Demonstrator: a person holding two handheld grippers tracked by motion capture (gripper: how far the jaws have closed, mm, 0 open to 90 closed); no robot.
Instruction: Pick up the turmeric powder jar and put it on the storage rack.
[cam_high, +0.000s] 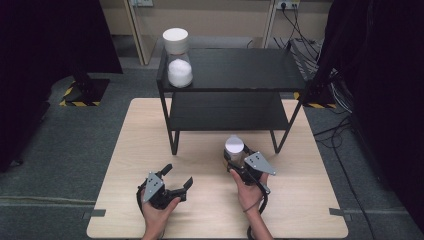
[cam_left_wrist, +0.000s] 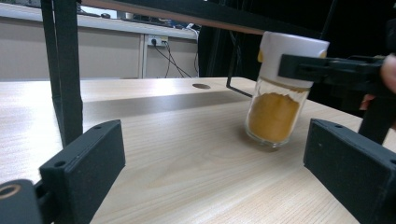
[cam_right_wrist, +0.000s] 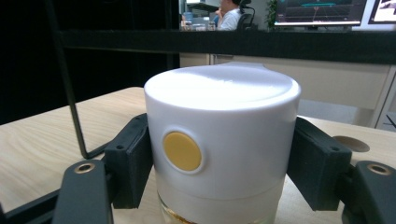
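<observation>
A glass jar (cam_high: 234, 145) with a white lid and orange powder inside stands on the wooden table (cam_high: 140, 130), just in front of the black shelf. My right gripper (cam_high: 236, 154) is shut on its lid. In the right gripper view the two black pads (cam_right_wrist: 130, 163) press both sides of the white lid (cam_right_wrist: 222, 116), which bears a yellow dot. In the left gripper view the jar (cam_left_wrist: 278, 100) leans slightly, its base on the tabletop. My left gripper (cam_high: 178, 175) rests near the table's front, left of the jar. Its jaws stand open with nothing between them (cam_left_wrist: 217, 172).
A black two-level shelf (cam_high: 230, 70) stands at the back of the table. On its top level at the left, a white-lidded jar (cam_high: 178, 65) holds something white. One shelf leg (cam_left_wrist: 65, 70) stands close in front of my left gripper. Cables lie on the floor at the back right.
</observation>
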